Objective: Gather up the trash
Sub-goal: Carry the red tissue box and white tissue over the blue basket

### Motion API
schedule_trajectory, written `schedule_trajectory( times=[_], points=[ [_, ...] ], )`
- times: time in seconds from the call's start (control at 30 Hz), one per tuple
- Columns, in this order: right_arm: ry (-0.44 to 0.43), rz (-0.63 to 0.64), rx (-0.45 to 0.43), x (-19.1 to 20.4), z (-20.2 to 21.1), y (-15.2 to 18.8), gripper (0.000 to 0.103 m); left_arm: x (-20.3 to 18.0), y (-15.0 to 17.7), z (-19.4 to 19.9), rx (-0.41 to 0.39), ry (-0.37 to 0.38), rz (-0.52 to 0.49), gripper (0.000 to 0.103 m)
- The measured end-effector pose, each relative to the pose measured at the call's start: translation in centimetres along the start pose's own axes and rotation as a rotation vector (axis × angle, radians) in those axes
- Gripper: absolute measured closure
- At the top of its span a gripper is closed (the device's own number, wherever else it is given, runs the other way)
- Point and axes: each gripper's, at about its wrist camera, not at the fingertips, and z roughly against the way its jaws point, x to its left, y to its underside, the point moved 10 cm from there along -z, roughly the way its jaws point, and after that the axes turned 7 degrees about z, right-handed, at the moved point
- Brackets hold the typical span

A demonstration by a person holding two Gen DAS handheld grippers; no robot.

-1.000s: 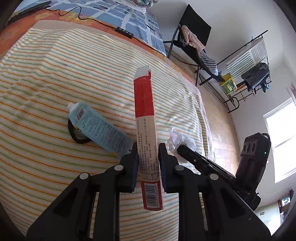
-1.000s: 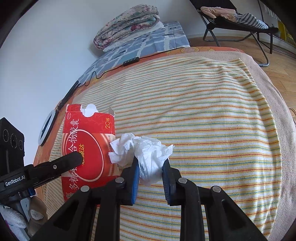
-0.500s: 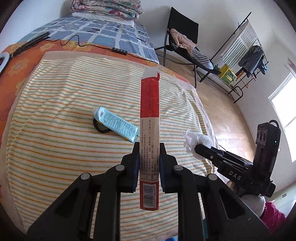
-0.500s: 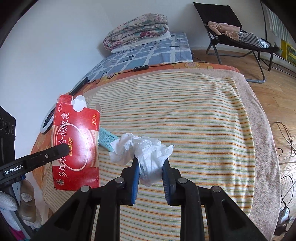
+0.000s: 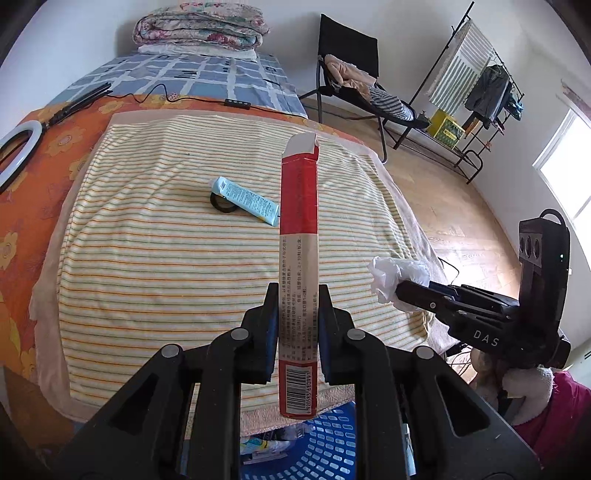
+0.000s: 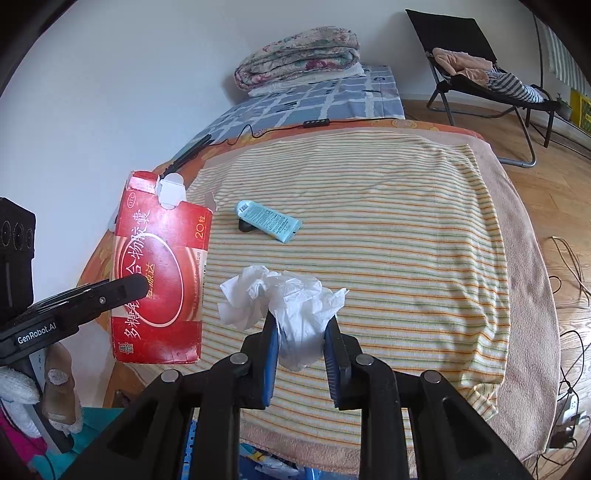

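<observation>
My left gripper [image 5: 297,314] is shut on a flat red cardboard box [image 5: 299,258], held upright above the near edge of the bed; the box also shows in the right wrist view [image 6: 159,284]. My right gripper [image 6: 300,332] is shut on a crumpled white tissue [image 6: 288,299], also seen in the left wrist view [image 5: 395,273], held off the bed's right side. A light blue tube [image 5: 247,201] lies on the striped towel [image 5: 166,258] over a black ring [image 5: 221,205]. A blue plastic basket [image 5: 317,443] with some trash sits below the left gripper.
A folded quilt [image 5: 199,22] lies at the bed's far end. A black cable with a remote [image 5: 238,104] and a ring light [image 5: 14,147] lie on the orange sheet. A black chair [image 5: 354,85] and a clothes rack [image 5: 476,92] stand on the wooden floor.
Both grippers have pulled back and up from the bed with the red box and the tissue still held. The blue basket has come into view below.
</observation>
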Motion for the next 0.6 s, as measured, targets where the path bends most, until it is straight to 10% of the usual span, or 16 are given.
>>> schedule_trajectory(
  times=[0.6],
  points=[
    [-0.044,0.025,0.040,5.8,3.3,8.7,0.081,1.8,9.3,4.5,0.040,-0.009,-0.026,0.086]
  ],
)
